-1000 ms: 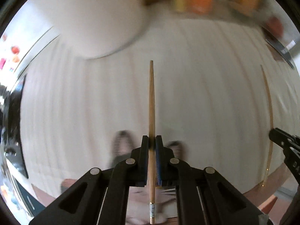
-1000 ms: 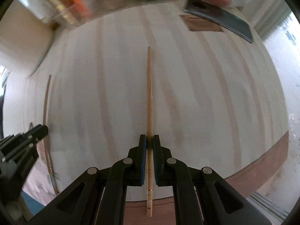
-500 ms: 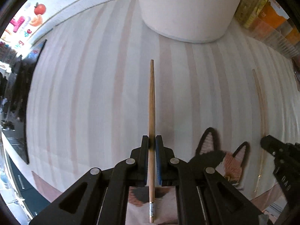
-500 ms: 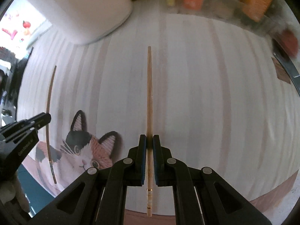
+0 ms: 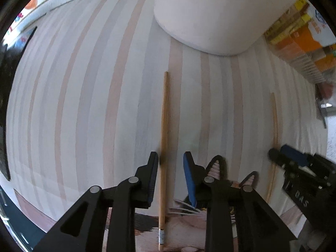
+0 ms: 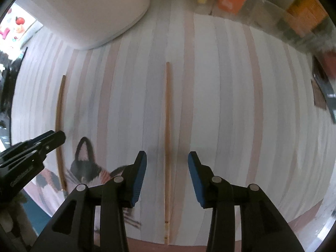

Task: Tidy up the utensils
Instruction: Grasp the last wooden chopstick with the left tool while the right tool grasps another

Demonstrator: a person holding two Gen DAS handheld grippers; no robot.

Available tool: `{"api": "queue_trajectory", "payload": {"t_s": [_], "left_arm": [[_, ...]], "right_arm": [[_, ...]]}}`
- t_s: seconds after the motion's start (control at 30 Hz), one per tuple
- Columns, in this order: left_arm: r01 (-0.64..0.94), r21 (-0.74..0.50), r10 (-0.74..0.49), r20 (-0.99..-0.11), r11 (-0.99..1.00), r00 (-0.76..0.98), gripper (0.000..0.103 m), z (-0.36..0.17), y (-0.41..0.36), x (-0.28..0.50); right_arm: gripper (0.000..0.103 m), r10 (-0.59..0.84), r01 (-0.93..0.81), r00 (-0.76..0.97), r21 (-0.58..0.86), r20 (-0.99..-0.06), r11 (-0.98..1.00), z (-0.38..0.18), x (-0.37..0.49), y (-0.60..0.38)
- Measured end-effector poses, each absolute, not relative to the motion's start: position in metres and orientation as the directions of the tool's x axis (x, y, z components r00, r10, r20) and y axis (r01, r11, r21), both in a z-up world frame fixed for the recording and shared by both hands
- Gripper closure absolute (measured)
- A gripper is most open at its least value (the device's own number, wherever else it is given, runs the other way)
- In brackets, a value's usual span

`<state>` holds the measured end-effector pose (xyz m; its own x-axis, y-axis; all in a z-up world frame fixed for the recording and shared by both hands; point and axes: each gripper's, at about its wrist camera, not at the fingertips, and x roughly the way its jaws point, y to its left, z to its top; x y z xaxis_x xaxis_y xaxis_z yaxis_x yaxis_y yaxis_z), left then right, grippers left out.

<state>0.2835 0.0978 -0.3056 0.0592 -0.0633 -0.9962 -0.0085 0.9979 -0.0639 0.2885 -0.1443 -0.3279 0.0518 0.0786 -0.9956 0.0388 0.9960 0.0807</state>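
Note:
Two wooden chopsticks lie side by side on a striped cloth (image 5: 84, 105). One chopstick (image 5: 164, 126) runs straight between the jaws of my left gripper (image 5: 170, 161), close to the left pad but free of both. The jaws are opening. In the right wrist view the other chopstick (image 6: 167, 115) lies midway between the jaws of my right gripper (image 6: 167, 157), which are also opening, with clear gaps on both sides. Each view shows the neighbouring chopstick (image 5: 274, 126) (image 6: 59, 109) and the other gripper beside it.
A big white round container (image 5: 210, 14) stands on the cloth just beyond the chopstick tips. Orange and yellow boxes (image 5: 300, 42) in a clear bin line the far right. A cat-picture mat (image 6: 84, 163) lies under the cloth's near edge.
Both grippers were shut on their chopsticks while travelling across the cloth toward the white container. Now both jaws have parted and the chopsticks rest on the cloth.

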Motion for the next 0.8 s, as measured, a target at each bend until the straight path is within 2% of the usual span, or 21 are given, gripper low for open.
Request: {"api": "queue_trajectory", "payload": {"t_s": [0.07,0.1,0.17,0.2,0.4,0.57,0.8], "left_arm": [[0.009,-0.03,-0.031,-0.997,1.0,0.069,0.081,-0.303,0.086,0.278],[0.014,-0.016,-0.017,-0.997,1.0,0.075,0.086,-0.302,0.081,0.278],[0.025,0.02,0.018,-0.996,0.999,0.088,0.089,-0.302,0.071,0.275],[0.026,0.017,0.014,-0.996,1.0,0.092,0.098,-0.298,0.056,0.267],[0.044,0.033,0.028,-0.994,0.999,0.105,0.098,-0.297,0.034,0.261],[0.046,0.024,0.019,-0.994,0.999,0.103,0.098,-0.289,0.016,0.25],[0.048,0.014,0.009,-0.995,0.999,0.098,0.098,-0.297,0.032,0.257]], "right_arm": [[0.076,0.023,0.007,0.078,0.024,-0.997,1.0,-0.328,0.297,-0.139],[0.082,-0.003,-0.001,0.089,-0.003,-0.996,1.0,-0.327,0.299,-0.136],[0.09,-0.002,-0.006,0.104,-0.003,-0.995,1.0,-0.325,0.3,-0.132],[0.095,-0.004,-0.006,0.106,-0.005,-0.994,1.0,-0.326,0.301,-0.127],[0.095,0.073,0.015,0.053,0.074,-0.996,0.997,-0.336,0.284,-0.118],[0.095,0.06,0.007,0.058,0.061,-0.997,0.998,-0.337,0.283,-0.112],[0.095,0.053,0.004,0.057,0.053,-0.997,0.999,-0.343,0.281,-0.114]]}}
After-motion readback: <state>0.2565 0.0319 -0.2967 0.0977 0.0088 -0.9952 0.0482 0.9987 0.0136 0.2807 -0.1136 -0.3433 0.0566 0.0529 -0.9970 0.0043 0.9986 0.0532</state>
